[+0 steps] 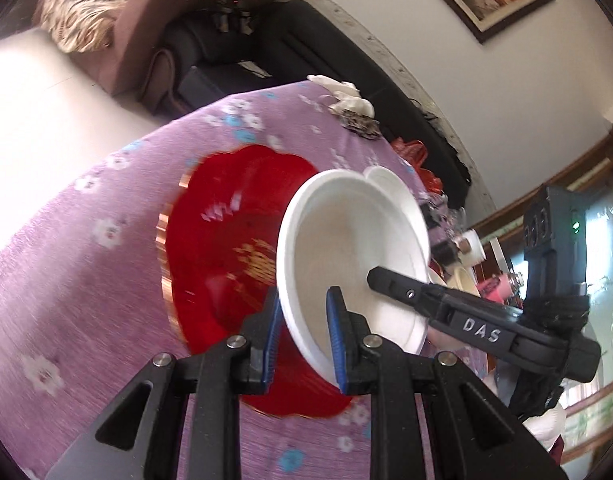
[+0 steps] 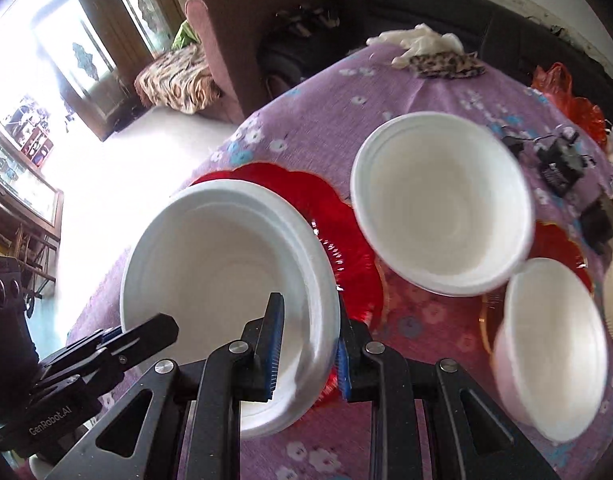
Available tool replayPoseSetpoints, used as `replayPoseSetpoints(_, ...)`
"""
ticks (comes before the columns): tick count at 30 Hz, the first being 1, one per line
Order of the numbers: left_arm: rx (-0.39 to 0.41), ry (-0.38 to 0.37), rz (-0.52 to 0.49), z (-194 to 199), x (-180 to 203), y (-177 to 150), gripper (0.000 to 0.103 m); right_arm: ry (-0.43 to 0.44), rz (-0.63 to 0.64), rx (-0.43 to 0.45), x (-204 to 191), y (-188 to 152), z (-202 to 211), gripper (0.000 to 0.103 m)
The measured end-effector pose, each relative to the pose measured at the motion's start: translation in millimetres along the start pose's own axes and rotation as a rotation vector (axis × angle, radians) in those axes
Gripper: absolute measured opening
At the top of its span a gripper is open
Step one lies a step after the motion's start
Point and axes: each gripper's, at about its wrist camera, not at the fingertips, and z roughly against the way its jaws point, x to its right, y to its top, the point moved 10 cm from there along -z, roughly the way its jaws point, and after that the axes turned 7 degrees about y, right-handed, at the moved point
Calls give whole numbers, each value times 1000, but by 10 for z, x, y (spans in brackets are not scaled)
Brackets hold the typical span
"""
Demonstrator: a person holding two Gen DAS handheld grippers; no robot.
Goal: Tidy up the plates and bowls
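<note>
both tongs are pinching one white foam bowl [image 2: 226, 280] by its rim: my left gripper [image 1: 302, 336] has the rim between its blue pads, and my right gripper [image 2: 308, 344] clamps the opposite edge the same way, one pad inside the bowl and one outside. in the left wrist view the bowl [image 1: 346, 248] is tipped up on edge, and the other tong's black finger reaches in over its far rim. the bowl hangs over a red scalloped plate [image 2: 346, 240] that lies on the purple flowered tablecloth [image 2: 426, 320]. past that plate, a second white bowl [image 2: 442, 204] sits on the cloth, and a third white bowl [image 2: 554, 348] stands beside it, over another red plate [image 2: 558, 244]. farther from the red plate lie a black adapter [image 2: 558, 164], a leopard-print cloth [image 2: 450, 65] and a white rag [image 2: 422, 42]. beyond the table edge stands a brown armchair [image 2: 226, 40].
</note>
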Motion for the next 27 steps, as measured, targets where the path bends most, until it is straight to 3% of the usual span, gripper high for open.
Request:
replayPoseSetpoints(8, 5, 8, 21, -53, -183, 100, 20, -2, -14, -55, 6, 29, -395, 25)
replayPoseSetpoints(17, 19, 37, -5, -72, -183, 131, 21, -6, -30, -66, 20, 25, -490, 25)
replayPoseSetpoints(21, 19, 41, -15, -72, -158, 133, 34, -24, -35, -59, 46, 43, -505, 25)
replayPoseSetpoints(23, 27, 25, -11, -27, -124, 136, 52, -53, -47, -47, 96, 52, -480, 26)
replayPoseSetpoints(27, 50, 31, -21, 91, -75, 145, 65, -57, -61, -10, 98, 50, -383, 31)
